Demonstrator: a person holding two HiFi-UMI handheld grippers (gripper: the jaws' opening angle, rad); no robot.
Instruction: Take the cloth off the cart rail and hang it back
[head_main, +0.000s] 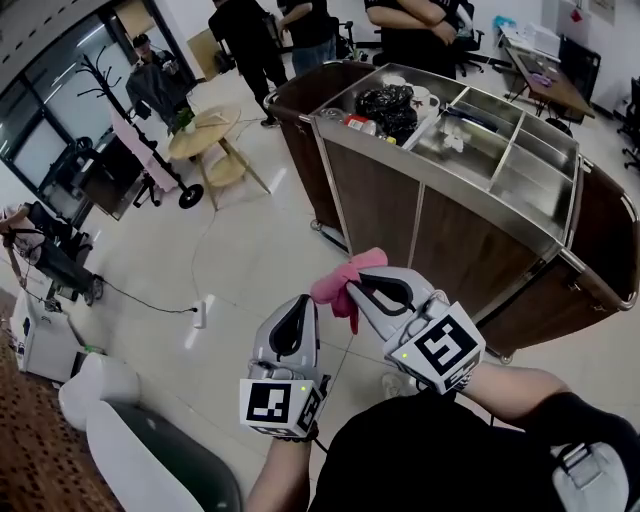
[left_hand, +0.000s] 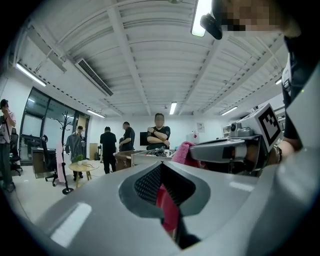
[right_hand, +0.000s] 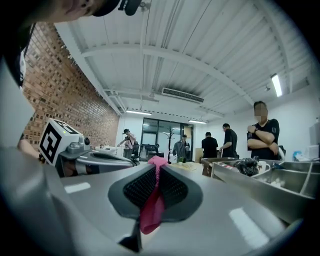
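Clamping the cloth (head_main: 345, 285) at frame centre, left gripper (head_main: 299, 302) and right gripper (head_main: 356, 287) each pinch little fabric; a tug may slip it short of the cart (head_main: 450, 240).

Left gripper (head_main: 302, 300) beside right gripper (head_main: 352, 287), fingers (right_hand: 137, 192) clamped

A pink cloth (head_main: 342, 284) is held between black, ribbed pads (right_hand: 138, 188) — set in pale grey jaws. Behind the jaws, black-and-white square markers (head_main: 447, 346) are borne; ahead of them, a brown-panelled, steel-topped cart (head_main: 450, 240) is seen.
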